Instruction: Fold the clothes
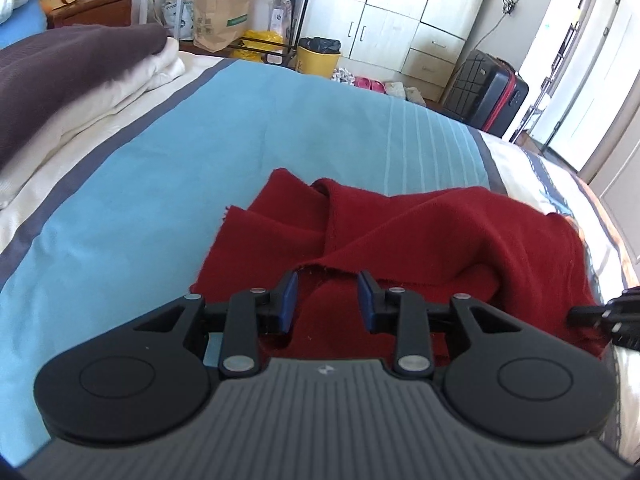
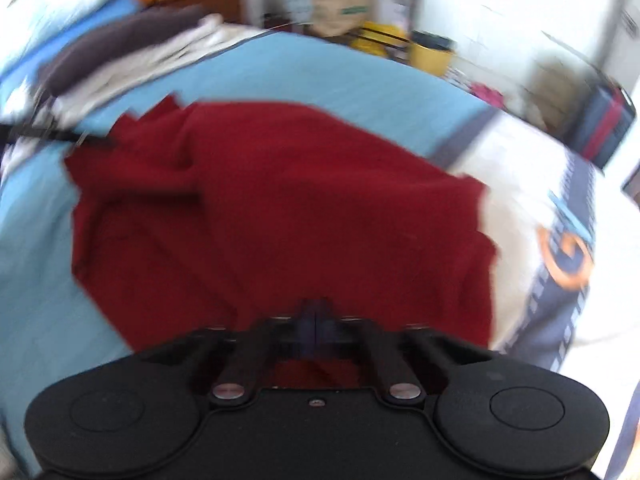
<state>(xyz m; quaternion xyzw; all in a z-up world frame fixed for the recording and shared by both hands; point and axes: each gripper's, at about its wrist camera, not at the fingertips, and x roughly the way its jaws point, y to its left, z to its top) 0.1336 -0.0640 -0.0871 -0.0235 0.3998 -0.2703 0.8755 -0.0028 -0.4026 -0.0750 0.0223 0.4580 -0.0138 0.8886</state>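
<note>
The red cloth (image 1: 400,236) lies rumpled on the bed (image 1: 120,220), on the blue part of the cover, w/ its right side running over onto the white printed part. It's bunched up in ridges and one flap is folded over itself, so it's not flat yet.

Left gripper (image 1: 328,296) hangs low over the near edge of the cloth. Its jaws are apart, w/ the frayed hem between the blue pads (image 1: 289,300), but the pads aren't pressing on it. So it's let go, holding nothing.

Right gripper (image 2: 314,322) is over the near edge too, more to the right. Its view is very blurry. The jaws are clenched tight together. I can't tell if a bit of cloth is pinched in there, it's too smeared to see.

Step in hand, I think: get a good hold of the near hem w/ both grippers so the cloth can be pulled flat and folded.

How to do it well:
- Left: push the jaws down so the hem goes deep between the pads, then squeeze. Grab one layer only, not the flap under it.
- Right: check it really has cloth. If not, open up and bite again near the corner.
- Keep both grips well apart, so the edge goes straight when lifted.
- Lift slow, shake out the ridges, then lay it flat on the blue part.

Far left, a brown and white blanket pile (image 1: 80,72) sits well apart from the cloth, so it's not in the way.
</note>
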